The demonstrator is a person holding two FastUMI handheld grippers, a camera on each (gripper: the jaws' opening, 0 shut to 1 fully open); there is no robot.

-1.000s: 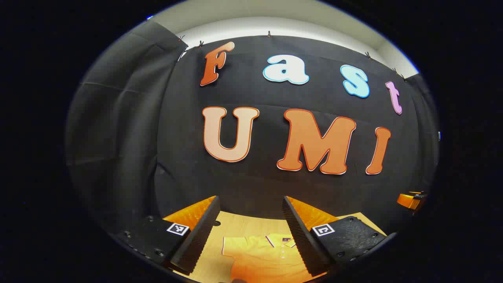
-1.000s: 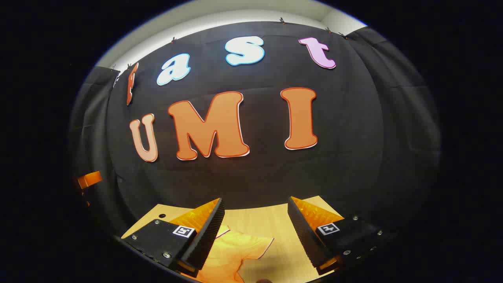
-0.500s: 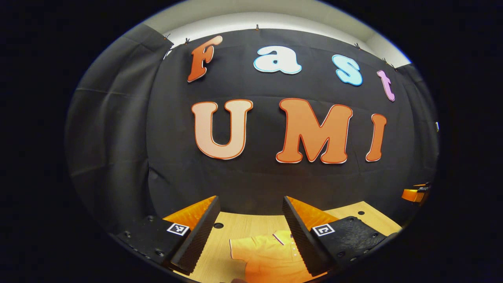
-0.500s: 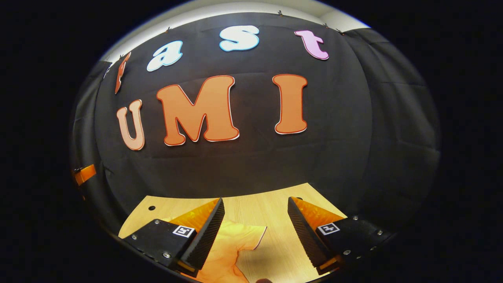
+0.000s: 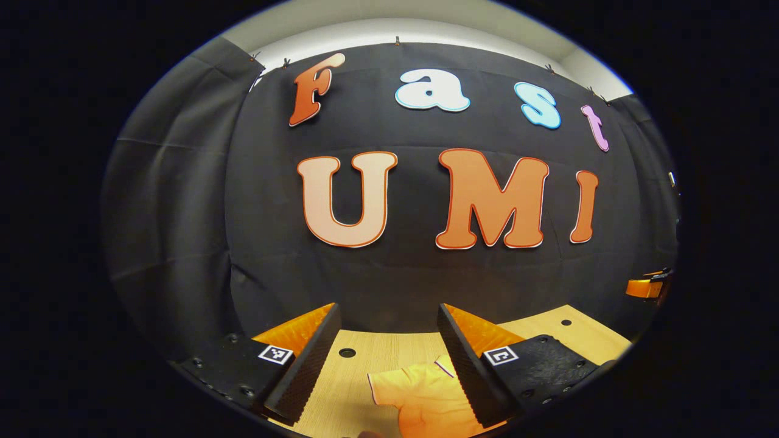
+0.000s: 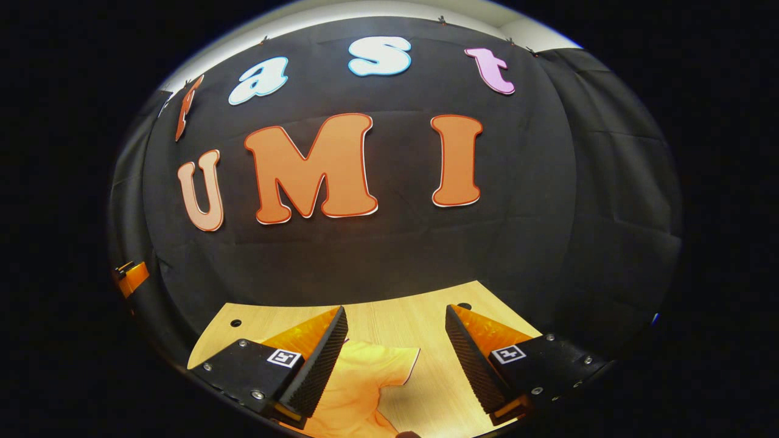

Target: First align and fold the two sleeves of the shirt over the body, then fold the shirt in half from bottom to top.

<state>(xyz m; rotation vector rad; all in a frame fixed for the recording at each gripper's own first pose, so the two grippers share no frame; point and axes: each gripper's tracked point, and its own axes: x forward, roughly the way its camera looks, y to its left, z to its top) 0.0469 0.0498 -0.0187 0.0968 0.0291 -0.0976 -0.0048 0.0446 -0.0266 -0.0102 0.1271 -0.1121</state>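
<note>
An orange polo shirt (image 5: 420, 398) lies flat on the light wooden table (image 5: 359, 371); in the left gripper view its collar and one short sleeve show between and under the fingers. My left gripper (image 5: 388, 359) hangs open above it, holding nothing. In the right gripper view the shirt's (image 6: 359, 380) other short sleeve, with a dark trimmed hem, spreads out on the table (image 6: 426, 316). My right gripper (image 6: 395, 359) is open above that sleeve, apart from the cloth. The other gripper shows as a small orange piece (image 5: 648, 286) at the far right of the left gripper view.
The table's far edge meets the black cloth wall (image 5: 389, 274) close behind the shirt. Small round holes (image 5: 347, 352) dot the tabletop near its back corners (image 6: 235, 322). Bare wood (image 6: 438, 389) lies to the right of the sleeve.
Both views have tilted downward, showing more tabletop. The shirt has slid right in the left gripper view; the sleeve sits more between the fingers in the right gripper view. Both grippers stay open.
</note>
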